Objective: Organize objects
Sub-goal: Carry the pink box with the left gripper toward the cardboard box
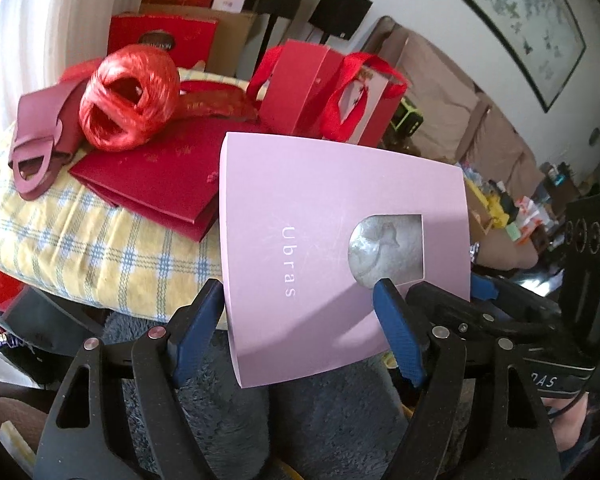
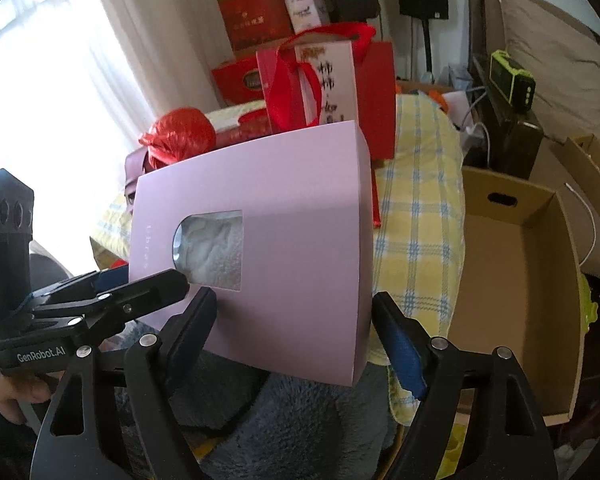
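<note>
Both grippers, left gripper (image 1: 300,320) and right gripper (image 2: 296,328), clamp wide on the near edge of the pink box (image 1: 340,240), held clear of the checked cloth (image 1: 100,240); best kept level, pressure matched, toward the open cardboard carton (image 2: 520,280) right of the right gripper.
</note>
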`<action>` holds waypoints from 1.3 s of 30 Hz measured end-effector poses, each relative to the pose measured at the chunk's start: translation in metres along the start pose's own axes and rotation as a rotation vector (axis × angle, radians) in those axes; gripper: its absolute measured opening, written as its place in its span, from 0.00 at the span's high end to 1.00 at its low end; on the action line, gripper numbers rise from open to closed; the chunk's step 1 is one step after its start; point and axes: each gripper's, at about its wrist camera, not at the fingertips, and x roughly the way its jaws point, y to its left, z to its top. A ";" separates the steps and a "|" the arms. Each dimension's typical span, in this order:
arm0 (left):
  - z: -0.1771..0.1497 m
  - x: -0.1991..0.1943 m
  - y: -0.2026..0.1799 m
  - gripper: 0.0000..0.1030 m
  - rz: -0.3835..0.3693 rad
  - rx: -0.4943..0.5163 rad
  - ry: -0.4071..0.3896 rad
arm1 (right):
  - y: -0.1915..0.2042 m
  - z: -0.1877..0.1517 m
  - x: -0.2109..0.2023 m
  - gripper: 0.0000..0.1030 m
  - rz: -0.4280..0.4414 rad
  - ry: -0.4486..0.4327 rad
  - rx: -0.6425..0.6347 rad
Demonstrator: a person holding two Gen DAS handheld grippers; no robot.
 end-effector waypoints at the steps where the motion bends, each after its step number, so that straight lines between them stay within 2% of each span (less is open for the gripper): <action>1: 0.001 -0.003 -0.001 0.28 -0.001 0.006 -0.009 | 0.000 0.000 -0.002 0.22 0.000 -0.006 -0.001; 9: 0.011 -0.028 -0.010 0.28 0.002 0.062 -0.054 | 0.008 0.006 -0.024 0.22 -0.008 -0.068 -0.017; 13: 0.016 -0.044 -0.027 0.28 0.024 0.111 -0.102 | 0.015 0.010 -0.039 0.24 -0.022 -0.106 -0.035; 18: 0.018 -0.057 -0.038 0.28 0.011 0.128 -0.138 | 0.019 0.014 -0.059 0.25 -0.033 -0.153 -0.047; 39: 0.028 -0.057 -0.070 0.28 -0.048 0.178 -0.166 | 0.002 0.019 -0.096 0.25 -0.085 -0.228 -0.009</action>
